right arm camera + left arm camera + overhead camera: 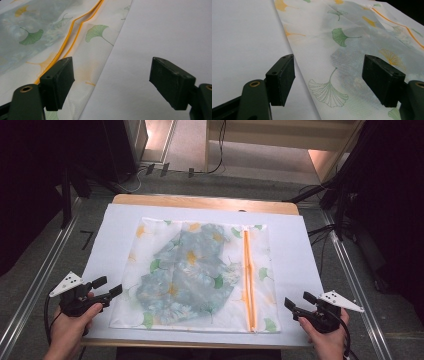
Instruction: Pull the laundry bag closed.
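Both hand-held grippers, left (111,287) and right (296,300), hang released beside the bag (195,275); each should pinch a near corner cleanly (mesh only, not the desk (300,250)).

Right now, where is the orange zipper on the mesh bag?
In the high view, the orange zipper runs front to back along the right side of the ginkgo-print mesh bag, nearer the right gripper.

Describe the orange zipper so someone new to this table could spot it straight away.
Start at the white sheet that covers the table; a thin white mesh bag printed with green and orange ginkgo leaves lies flat on its middle. Near the bag's right edge, the zipper runs from far side to near side: two long straight orange lines, unlike the scattered leaf shapes.
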Available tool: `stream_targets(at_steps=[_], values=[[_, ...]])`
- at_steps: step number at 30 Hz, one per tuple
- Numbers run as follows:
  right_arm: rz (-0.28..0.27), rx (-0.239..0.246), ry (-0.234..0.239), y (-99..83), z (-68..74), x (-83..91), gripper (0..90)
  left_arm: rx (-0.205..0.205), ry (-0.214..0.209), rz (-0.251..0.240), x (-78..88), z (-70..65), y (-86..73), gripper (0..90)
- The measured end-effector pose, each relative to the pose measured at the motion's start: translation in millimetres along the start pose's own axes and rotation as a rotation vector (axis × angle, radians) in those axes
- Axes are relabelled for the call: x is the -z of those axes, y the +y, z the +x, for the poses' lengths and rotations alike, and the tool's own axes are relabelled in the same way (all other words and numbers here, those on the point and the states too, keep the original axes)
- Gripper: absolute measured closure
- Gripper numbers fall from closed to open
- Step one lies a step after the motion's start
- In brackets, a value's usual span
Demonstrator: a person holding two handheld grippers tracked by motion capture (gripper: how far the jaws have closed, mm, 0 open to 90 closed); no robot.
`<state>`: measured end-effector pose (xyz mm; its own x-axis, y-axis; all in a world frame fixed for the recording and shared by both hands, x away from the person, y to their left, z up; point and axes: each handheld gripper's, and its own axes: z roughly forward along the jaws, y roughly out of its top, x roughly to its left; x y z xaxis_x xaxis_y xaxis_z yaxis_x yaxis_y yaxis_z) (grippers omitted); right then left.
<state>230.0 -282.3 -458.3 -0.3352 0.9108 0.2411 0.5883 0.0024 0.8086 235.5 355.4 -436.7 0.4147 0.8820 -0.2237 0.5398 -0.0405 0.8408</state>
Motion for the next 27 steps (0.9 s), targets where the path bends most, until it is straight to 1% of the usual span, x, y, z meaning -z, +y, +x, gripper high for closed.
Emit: stream_targets(at_steps=[2, 3, 4, 5, 7, 8, 9, 10, 11, 12, 14, 15, 16, 17, 18, 19, 21, 22, 23, 24, 26, 27], values=[[-0.005, -0.001, 0.007, 0.0, -0.6, -0.7, 23.1, -0.013, -0.002, 0.002, -0.4, -2.7, 0.3, 30.5], [-0.007, 0.0, 0.015, -0.4, 0.2, -0.4, 27.5, -0.016, -0.016, 0.012, -1.4, -5.7, 0.6, 36.7], [-0.007, 0.0, 0.015, -0.4, 0.2, -0.4, 27.5, -0.016, -0.016, 0.012, -1.4, -5.7, 0.6, 42.7], [-0.01, 0.007, 0.024, -0.6, 0.7, -0.1, 30.8, -0.017, -0.017, 0.016, -1.8, -7.3, 0.6, 42.7], [-0.016, 0.008, 0.045, -1.0, 3.2, 0.9, 36.1, -0.011, -0.026, 0.011, -3.3, -10.7, 1.2, 53.7], [-0.021, 0.021, 0.049, -1.4, 6.4, 1.3, 40.0, 0.008, -0.045, 0.007, -5.1, -13.8, 2.2, 61.7], [-0.021, 0.021, 0.049, -1.4, 6.4, 1.3, 40.0, 0.008, -0.045, 0.007, -5.1, -13.8, 2.2, 65.8], [-0.028, 0.029, 0.06, -1.9, 9.7, 1.1, 43.9, 0.015, -0.049, 0.01, -6.2, -15.8, 2.4, 69.6], [-0.028, 0.029, 0.06, -1.9, 9.7, 1.1, 43.9, 0.023, -0.056, 0.012, -7.7, -18.3, 2.3, 69.6], [-0.032, 0.03, 0.072, -2.0, 11.2, 0.6, 44.8, 0.025, -0.07, 0.013, -9.6, -20.8, 2.2, 72.1], [-0.03, 0.033, 0.098, -2.6, 14.2, -1.0, 49.9, 0.019, -0.1, 0.029, -14.5, -27.1, 1.9, 77.6], [-0.024, 0.039, 0.115, -2.8, 15.7, -2.1, 52.0, 0.014, -0.101, 0.043, -17.4, -31.0, 1.6, 79.5], [-0.019, 0.048, 0.131, -3.2, 17.4, -3.2, 53.0, 0.016, -0.112, 0.052, -20.9, -34.8, 1.2, 81.6], [-0.016, 0.059, 0.136, -3.9, 19.6, -4.4, 53.8, 0.012, -0.13, 0.06, -24.6, -38.4, 1.0, 83.1], [-0.002, 0.078, 0.142, -5.0, 24.1, -6.1, 57.2, -0.001, -0.141, 0.073, -28.1, -42.4, 1.0, 85.3], [-0.002, 0.078, 0.142, -5.0, 24.1, -6.1, 57.2, -0.01, -0.147, 0.085, -31.5, -46.8, 1.0, 85.3], [0.007, 0.089, 0.176, -5.7, 27.9, -7.5, 62.0, -0.028, -0.166, 0.1, -38.3, -55.3, 0.8, 87.2], [0.008, 0.088, 0.201, -6.0, 29.9, -8.3, 64.5, -0.04, -0.178, 0.11, -41.4, -59.8, 0.8, 88.7], [0.011, 0.089, 0.228, -6.6, 32.2, -9.0, 65.1, -0.049, -0.191, 0.121, -44.3, -64.4, 0.7, 89.7], [0.015, 0.093, 0.246, -7.6, 35.8, -9.8, 66.0, -0.056, -0.205, 0.131, -47.1, -69.2, 0.6, 90.0], [0.046, 0.113, 0.269, -9.5, 44.1, -11.3, 68.4, -0.067, -0.23, 0.153, -52.6, -79.3, 0.7, 90.0], [0.061, 0.124, 0.287, -10.1, 48.5, -12.2, 70.1, -0.071, -0.249, 0.159, -55.3, -84.7, 0.5, 90.0]])
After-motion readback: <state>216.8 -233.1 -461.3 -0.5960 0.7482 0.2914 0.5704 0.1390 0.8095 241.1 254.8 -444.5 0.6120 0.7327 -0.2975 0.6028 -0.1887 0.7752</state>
